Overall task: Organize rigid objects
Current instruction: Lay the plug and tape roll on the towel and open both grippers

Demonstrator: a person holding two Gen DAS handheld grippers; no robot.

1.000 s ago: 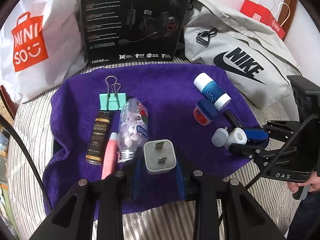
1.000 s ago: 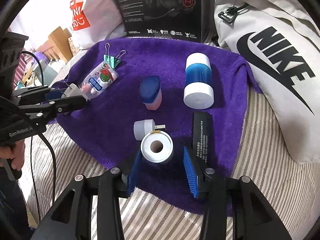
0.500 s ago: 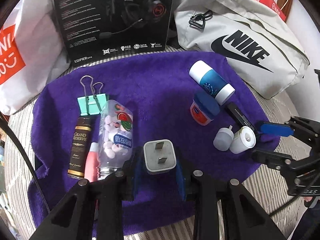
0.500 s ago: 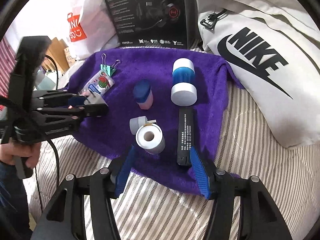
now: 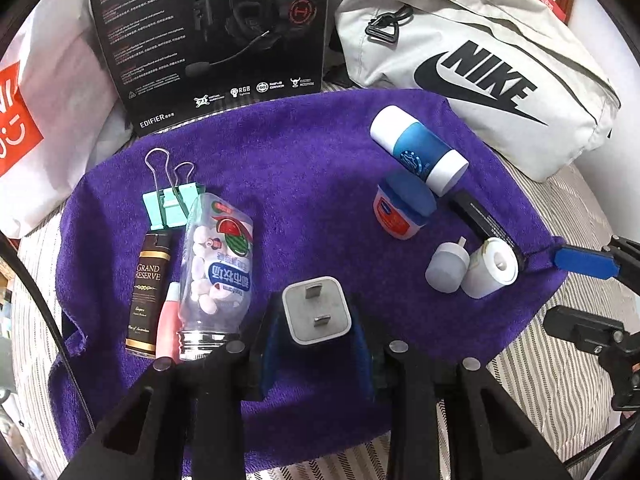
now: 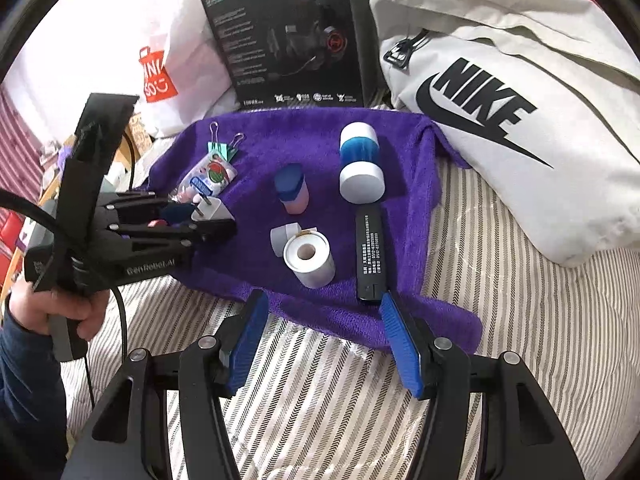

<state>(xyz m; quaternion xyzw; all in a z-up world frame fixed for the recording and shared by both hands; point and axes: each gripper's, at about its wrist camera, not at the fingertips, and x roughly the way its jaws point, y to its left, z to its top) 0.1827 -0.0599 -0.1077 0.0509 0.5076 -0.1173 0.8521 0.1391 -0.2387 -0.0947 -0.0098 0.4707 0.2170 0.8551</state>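
Observation:
My left gripper (image 5: 316, 320) is shut on a white plug adapter (image 5: 317, 310), held just above the purple towel (image 5: 304, 168); the right wrist view shows the same adapter (image 6: 210, 211) in the left gripper (image 6: 208, 220). My right gripper (image 6: 324, 312) is open and empty, pulled back over the towel's near edge. A white paper roll (image 6: 308, 258) lies on the towel ahead of it, beside a small white cap (image 6: 282, 238) and a black stick (image 6: 370, 254). Further back lie a blue-lidded jar (image 6: 293, 192) and a blue-and-white tube (image 6: 360, 162).
At the towel's left sit a candy bottle (image 5: 216, 268), a mint binder clip (image 5: 170, 204), a dark lighter (image 5: 146, 296) and a pink tube (image 5: 168, 324). A black headset box (image 5: 212, 36), a grey Nike bag (image 5: 472, 56) and a white shopping bag (image 5: 48, 92) border the back. Striped bedding (image 6: 500, 340) surrounds the towel.
My right gripper let go of the white roll, opened and drew back off the towel. My left gripper moved forward with the plug adapter still in it.

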